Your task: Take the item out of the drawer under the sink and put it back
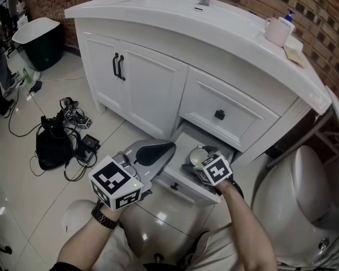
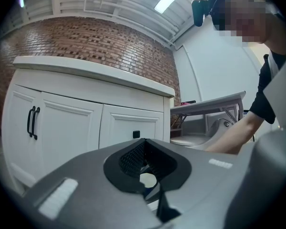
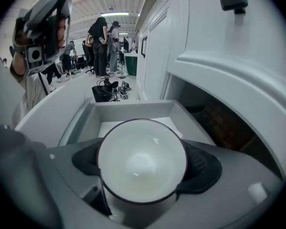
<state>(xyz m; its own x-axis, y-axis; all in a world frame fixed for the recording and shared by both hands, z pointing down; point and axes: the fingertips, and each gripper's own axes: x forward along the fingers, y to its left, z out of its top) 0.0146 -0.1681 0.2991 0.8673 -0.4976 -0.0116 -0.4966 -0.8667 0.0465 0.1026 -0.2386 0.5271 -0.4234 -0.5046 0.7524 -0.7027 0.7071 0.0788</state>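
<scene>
Bowl (image 3: 141,168): white, round, glossy, dark thin line at the rim, empty inside. It sits upright between the fingers (image 3: 203,168) of the right gripper (image 3: 143,162), which are clamped on its sides, one black pad on each. Whether its foot touches anything below cannot be made out.

Below and just beyond the fingers: open drawer (image 3: 133,109), pulled out from under the sink cabinet (image 1: 152,89), pale liner on its floor, nothing else seen inside. The bowl is over the drawer's interior, low within its walls.

Progress, as judged: drawer opened, bowl gripped. These views alone cannot say whether this is the lift-out or the return. Left to do in either case: release the bowl in the drawer and probably shut the drawer.

Left gripper (image 2: 144,144): fingers (image 2: 127,159) closed tip to tip, holding nothing, beside the drawer's front corner. Past its fingertips are the cabinet doors and a closed upper drawer (image 1: 219,114) with a black knob.
</scene>
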